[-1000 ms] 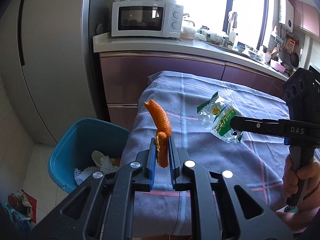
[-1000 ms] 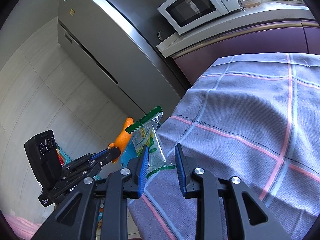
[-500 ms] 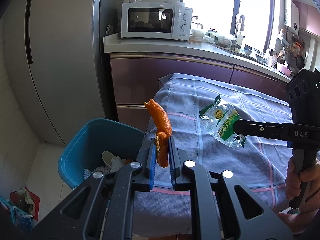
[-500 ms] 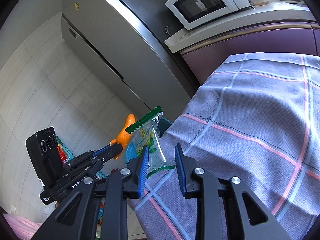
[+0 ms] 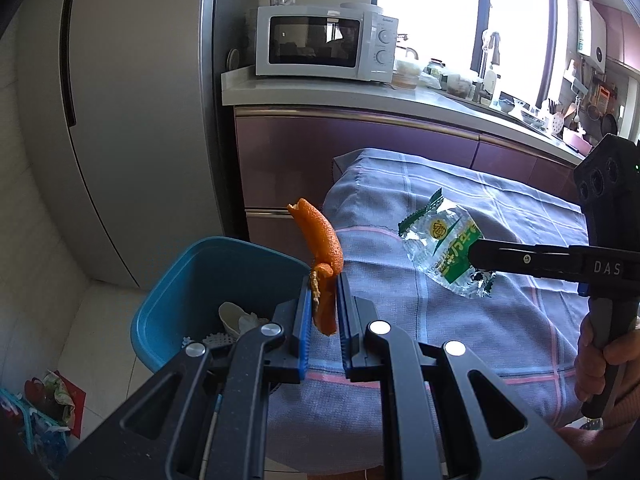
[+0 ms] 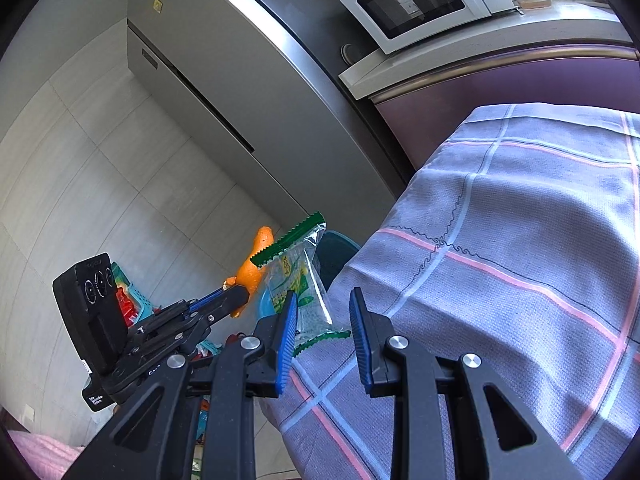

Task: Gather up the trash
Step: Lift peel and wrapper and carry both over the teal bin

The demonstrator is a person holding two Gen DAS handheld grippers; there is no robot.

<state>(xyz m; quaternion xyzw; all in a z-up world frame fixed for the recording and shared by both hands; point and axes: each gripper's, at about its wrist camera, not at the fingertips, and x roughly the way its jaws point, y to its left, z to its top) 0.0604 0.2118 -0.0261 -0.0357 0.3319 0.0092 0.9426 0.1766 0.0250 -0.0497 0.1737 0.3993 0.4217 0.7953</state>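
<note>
Two grippers show in both views, each carrying a piece of trash. The left gripper [image 5: 323,308] sits at bottom centre of the left wrist view, its blue pads pressed against a curled strip of orange peel [image 5: 322,252] that stands up out of the jaws. Just left of it and lower in the frame is a blue bin [image 5: 176,292] on the tiled floor, with pale scraps lying inside (what they are is hard to tell).

At right of that view a hand [image 5: 604,356] grips the handle of the right gripper [image 5: 476,258], whose dark fingers reach in from the right edge and meet a clear and green snack wrapper [image 5: 440,246], which hangs over the checked tablecloth [image 5: 460,320].

From the right wrist view the right gripper [image 6: 323,320] fills the bottom centre. Its blue pads stand visibly apart, with the wrapper [image 6: 298,276] lying against the left pad; whether the right pad touches it I cannot tell. The peel [image 6: 252,268] and the left gripper [image 6: 236,292] appear at left centre, beside the wrapper's serrated green edge.

A white microwave [image 5: 324,48] sits on the counter in the upper middle of the left wrist view, beside a grey refrigerator [image 5: 132,120].
</note>
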